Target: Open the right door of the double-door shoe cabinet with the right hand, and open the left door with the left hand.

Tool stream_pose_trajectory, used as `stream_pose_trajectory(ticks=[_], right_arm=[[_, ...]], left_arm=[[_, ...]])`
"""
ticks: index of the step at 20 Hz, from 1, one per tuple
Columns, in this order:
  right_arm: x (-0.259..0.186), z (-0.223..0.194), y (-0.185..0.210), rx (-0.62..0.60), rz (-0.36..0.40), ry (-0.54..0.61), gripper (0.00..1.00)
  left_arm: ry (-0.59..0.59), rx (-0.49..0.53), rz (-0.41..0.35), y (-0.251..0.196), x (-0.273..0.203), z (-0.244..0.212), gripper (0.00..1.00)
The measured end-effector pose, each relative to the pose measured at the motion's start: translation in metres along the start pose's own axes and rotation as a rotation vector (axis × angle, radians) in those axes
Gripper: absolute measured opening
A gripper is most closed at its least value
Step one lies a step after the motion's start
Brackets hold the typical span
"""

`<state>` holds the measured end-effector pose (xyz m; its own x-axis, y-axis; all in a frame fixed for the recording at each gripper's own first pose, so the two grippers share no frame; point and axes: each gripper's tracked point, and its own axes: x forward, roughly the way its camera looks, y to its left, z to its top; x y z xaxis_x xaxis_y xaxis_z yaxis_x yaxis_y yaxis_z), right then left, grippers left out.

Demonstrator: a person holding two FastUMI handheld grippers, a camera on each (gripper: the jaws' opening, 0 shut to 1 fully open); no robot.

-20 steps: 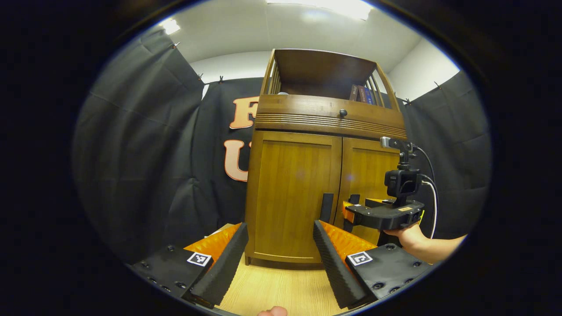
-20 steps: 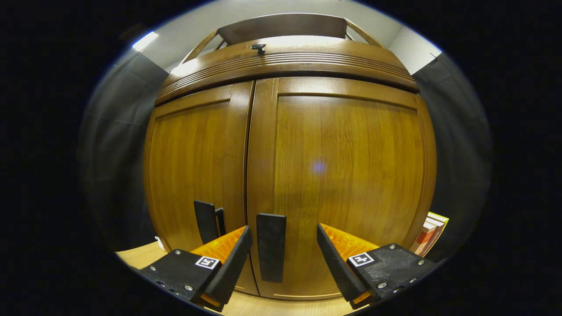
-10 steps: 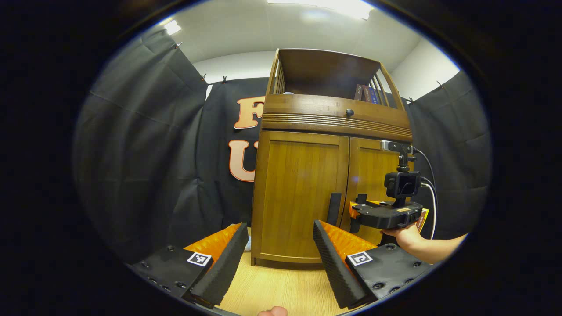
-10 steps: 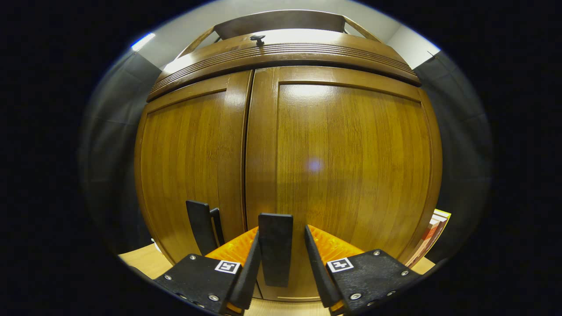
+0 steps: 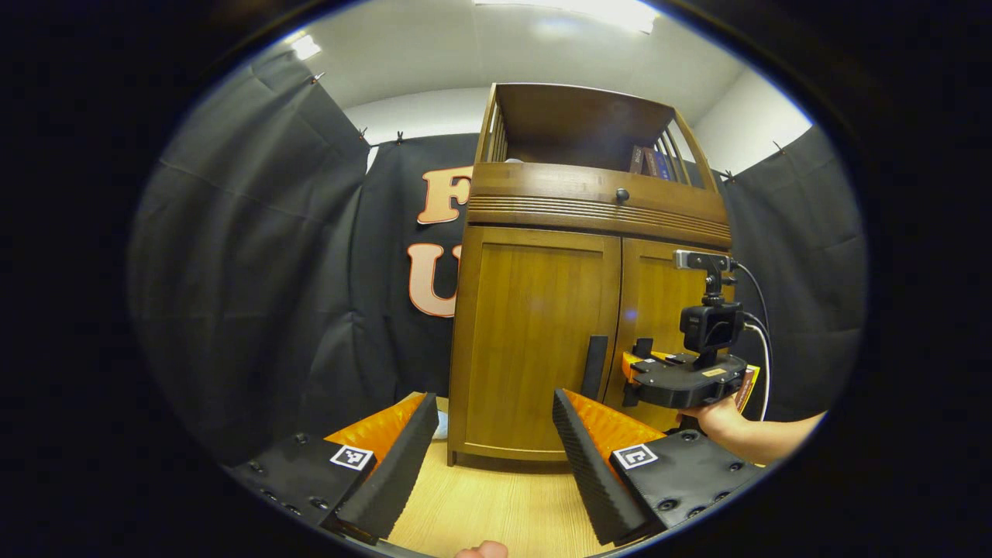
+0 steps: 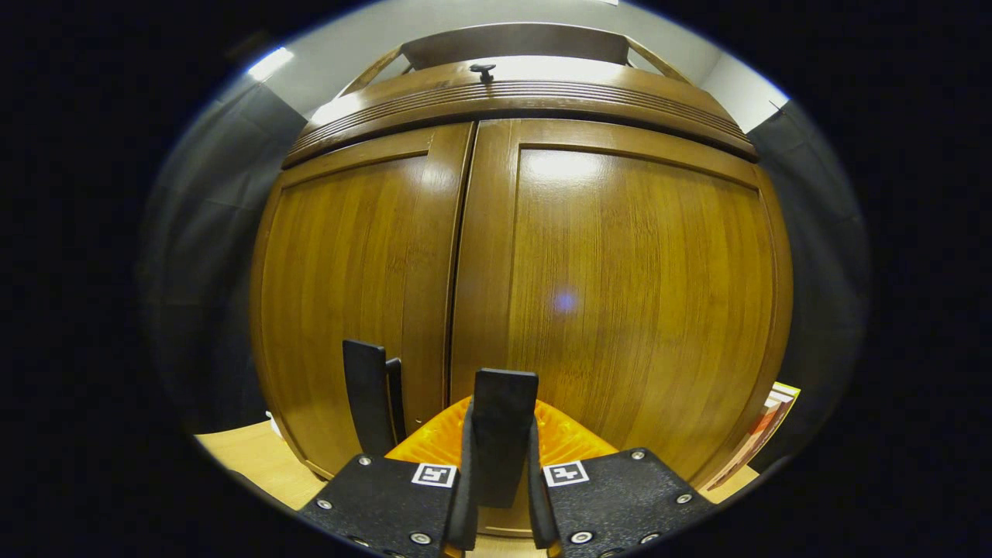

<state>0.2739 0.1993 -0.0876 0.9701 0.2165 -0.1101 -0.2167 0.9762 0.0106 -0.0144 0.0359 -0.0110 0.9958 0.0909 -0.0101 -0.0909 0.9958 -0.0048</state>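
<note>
The right gripper is clamped on the right door handle, with 1 finger pressing each side. The right door and left door of the shoe cabinet both sit flush. The left gripper hangs well back from the cabinet, fingers wide apart, above the wooden floor. The left door handle is untouched.
</note>
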Motion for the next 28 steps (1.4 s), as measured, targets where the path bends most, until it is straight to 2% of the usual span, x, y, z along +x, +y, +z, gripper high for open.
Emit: stream_pose_trajectory(ticks=[1,2,5,6,7,10,11,12,13,14,15,17,18,21,22,23,24,26,28], right_arm=[[-0.001,0.000,0.001,-0.006,-0.001,0.000,0.25],[-0.001,0.000,0.001,-0.005,0.000,0.001,0.24],[-0.003,-0.001,0.001,0.012,0.005,0.015,0.24],[-0.004,-0.001,0.001,0.000,0.003,0.011,0.28],[-0.005,0.000,0.000,-0.016,0.002,0.008,0.19],[-0.008,0.000,0.002,-0.005,0.013,0.020,0.20],[-0.010,0.001,0.002,0.004,0.016,0.021,0.24],[-0.012,0.002,0.002,0.006,0.020,0.019,0.20],[-0.018,0.001,0.002,0.009,0.023,0.017,0.24],[-0.026,0.000,0.002,0.012,0.028,0.016,0.20],[-0.035,-0.001,0.001,0.016,0.033,0.017,0.24],[-0.045,0.000,0.000,0.013,0.038,0.011,0.24],[-0.052,-0.001,-0.002,0.009,0.039,0.007,0.24],[-0.075,-0.002,-0.005,0.027,0.048,0.004,0.24],[-0.082,-0.001,-0.007,0.030,0.053,-0.001,0.19],[-0.089,-0.001,-0.009,0.028,0.055,-0.002,0.24],[-0.096,-0.002,-0.011,0.023,0.056,-0.002,0.19],[-0.111,-0.002,-0.017,0.027,0.060,-0.002,0.22],[-0.128,-0.002,-0.025,0.038,0.063,-0.006,0.24]], left_arm=[[0.000,-0.002,-0.003,0.000,-0.001,0.000,0.99],[-0.001,-0.004,-0.006,0.000,-0.005,-0.001,0.94],[-0.005,0.002,-0.005,0.000,-0.008,0.002,0.94],[-0.008,0.005,-0.005,0.000,-0.010,0.003,0.94],[-0.010,0.006,-0.004,0.001,-0.012,0.004,0.94],[-0.012,0.002,-0.008,-0.001,-0.016,0.005,0.94],[-0.013,0.001,-0.010,-0.002,-0.017,0.005,0.94],[-0.016,0.000,-0.013,-0.003,-0.019,0.006,0.99],[-0.019,0.002,-0.016,-0.004,-0.020,0.007,0.96],[-0.021,0.006,-0.019,-0.005,-0.023,0.008,0.94],[-0.022,0.012,-0.020,-0.006,-0.026,0.008,0.94],[-0.022,0.016,-0.026,-0.010,-0.027,0.008,0.99],[-0.019,0.015,-0.029,-0.012,-0.027,0.008,0.94],[-0.006,0.012,-0.042,-0.018,-0.034,0.005,0.94],[-0.002,0.015,-0.044,-0.020,-0.035,0.003,0.94],[0.000,0.019,-0.047,-0.020,-0.036,0.004,0.94],[0.000,0.023,-0.050,-0.021,-0.037,0.004,0.94],[-0.002,0.025,-0.057,-0.026,-0.040,0.005,0.99],[-0.002,0.025,-0.070,-0.030,-0.042,0.005,0.96]])
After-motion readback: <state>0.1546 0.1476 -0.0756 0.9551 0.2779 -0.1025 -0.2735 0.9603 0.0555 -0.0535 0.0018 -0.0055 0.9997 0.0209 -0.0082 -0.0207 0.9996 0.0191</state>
